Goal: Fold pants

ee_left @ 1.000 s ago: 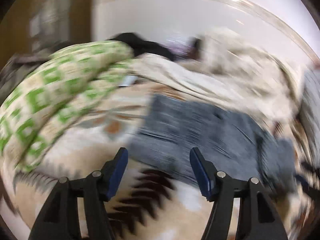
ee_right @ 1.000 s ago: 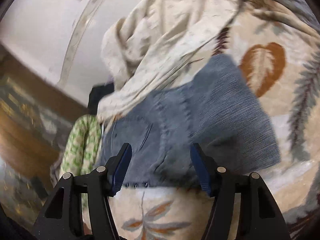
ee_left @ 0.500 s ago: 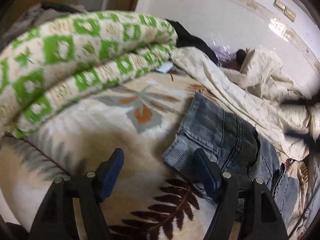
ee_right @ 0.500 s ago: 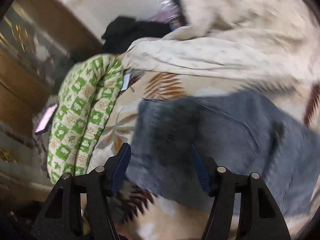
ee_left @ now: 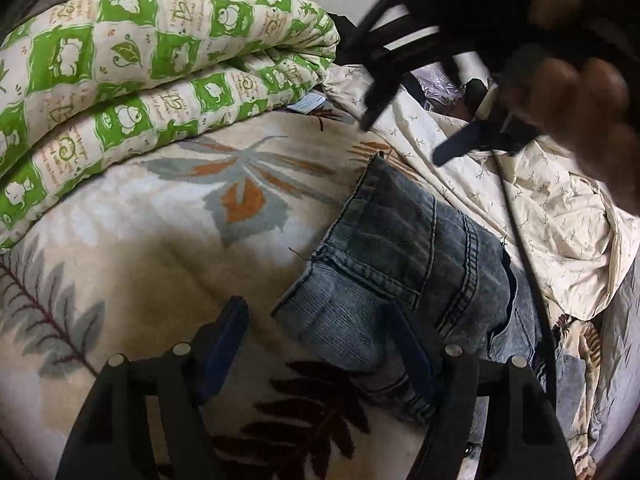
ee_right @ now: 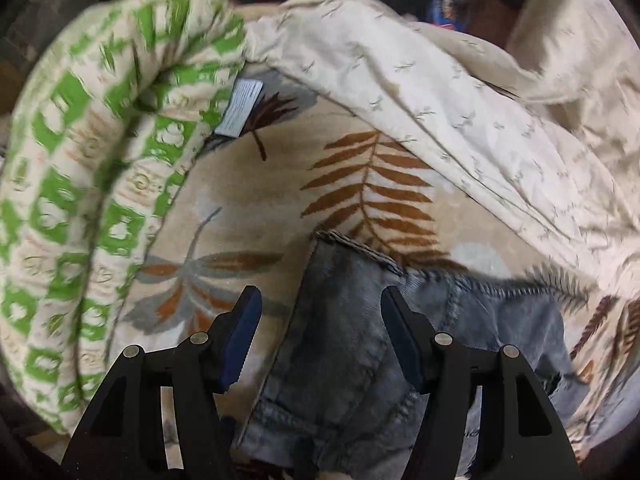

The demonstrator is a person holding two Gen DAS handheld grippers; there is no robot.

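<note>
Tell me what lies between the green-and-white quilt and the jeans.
Only the bare leaf-patterned blanket: both wrist views show an open stretch of it between the folded green-and-white quilt and the jeans, with nothing lying on it there.

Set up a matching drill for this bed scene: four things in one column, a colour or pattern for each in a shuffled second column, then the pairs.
Things:
1. pants
2. folded quilt
3. blanket
4. rumpled sheet

Looks:
A. cream with small sprigs
B. faded blue denim
C. beige with large fern leaves
D. green and cream squares

Pairs: 1-B, 2-D, 3-C, 4-A
</note>
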